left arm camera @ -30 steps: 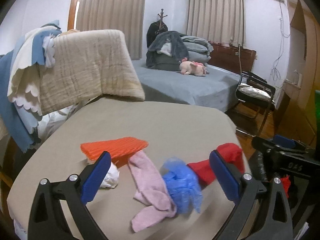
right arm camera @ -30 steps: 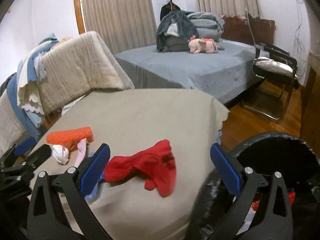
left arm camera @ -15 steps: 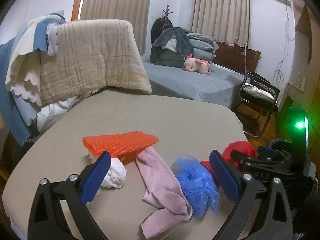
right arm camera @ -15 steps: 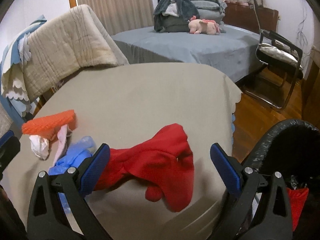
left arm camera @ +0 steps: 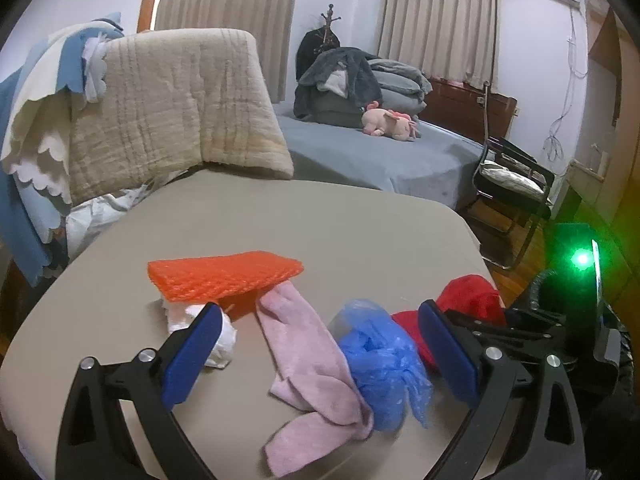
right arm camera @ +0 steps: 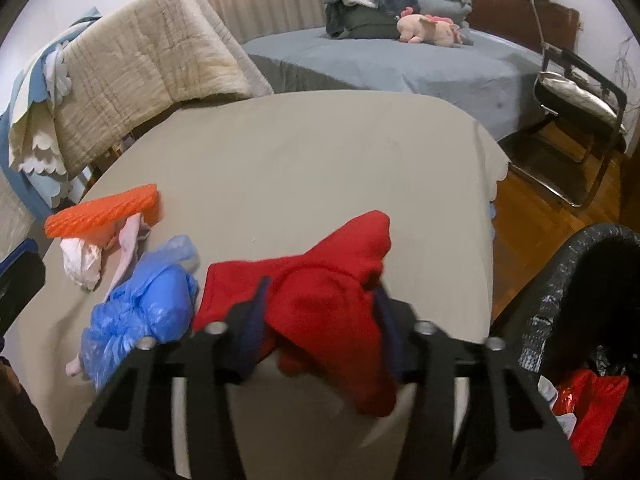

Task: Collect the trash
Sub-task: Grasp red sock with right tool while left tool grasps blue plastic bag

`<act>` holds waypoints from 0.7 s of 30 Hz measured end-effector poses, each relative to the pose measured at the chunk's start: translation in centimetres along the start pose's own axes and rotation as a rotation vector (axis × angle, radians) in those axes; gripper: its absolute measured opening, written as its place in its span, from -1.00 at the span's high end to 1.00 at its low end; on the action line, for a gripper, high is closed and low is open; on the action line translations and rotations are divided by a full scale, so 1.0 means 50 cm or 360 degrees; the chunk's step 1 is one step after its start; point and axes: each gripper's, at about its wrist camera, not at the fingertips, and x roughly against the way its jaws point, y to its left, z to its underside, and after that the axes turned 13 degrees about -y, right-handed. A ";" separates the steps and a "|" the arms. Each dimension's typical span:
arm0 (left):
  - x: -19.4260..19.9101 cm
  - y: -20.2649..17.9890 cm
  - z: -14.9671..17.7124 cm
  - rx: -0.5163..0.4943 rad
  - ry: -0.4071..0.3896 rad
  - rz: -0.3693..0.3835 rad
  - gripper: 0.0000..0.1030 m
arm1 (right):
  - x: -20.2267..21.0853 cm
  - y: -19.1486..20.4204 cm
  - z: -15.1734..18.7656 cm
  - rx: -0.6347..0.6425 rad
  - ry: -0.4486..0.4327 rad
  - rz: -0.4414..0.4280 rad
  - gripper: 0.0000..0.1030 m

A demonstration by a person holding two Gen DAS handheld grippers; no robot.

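On the beige table (right arm camera: 320,152) lie a red cloth (right arm camera: 320,304), a crumpled blue plastic bag (right arm camera: 140,312), a pink cloth (left arm camera: 308,364), an orange foam net (left arm camera: 224,276) and a white crumpled tissue (left arm camera: 216,340). My right gripper (right arm camera: 320,320) has its jaws closed in on the red cloth at the table's near right edge. My left gripper (left arm camera: 320,356) is open and empty, just above the pink cloth and the blue bag (left arm camera: 384,364). The red cloth (left arm camera: 468,300) and the right gripper's black body also show at the right of the left wrist view.
A black-lined trash bin (right arm camera: 580,320) stands on the floor right of the table, with red and white trash (right arm camera: 588,404) inside. A chair draped with blankets (left arm camera: 160,108) stands far left. A bed (left arm camera: 380,160) and a black chair (left arm camera: 516,184) lie behind.
My right gripper moved down and forward onto the red cloth and its jaws closed on it. My left gripper drifted slightly and stayed open.
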 end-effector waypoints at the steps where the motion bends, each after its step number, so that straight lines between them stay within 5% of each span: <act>1: -0.001 -0.004 0.001 -0.0004 0.0004 0.0007 -0.86 | 0.001 0.000 0.002 0.0003 0.0007 -0.0006 0.47; 5: -0.008 -0.023 0.008 -0.0014 0.0021 0.0037 -0.84 | 0.008 -0.004 0.003 0.0005 0.0015 -0.0048 0.74; 21: -0.085 -0.092 0.061 -0.0101 0.0199 0.0113 -0.40 | 0.047 -0.037 -0.035 -0.0055 -0.0087 -0.0037 0.75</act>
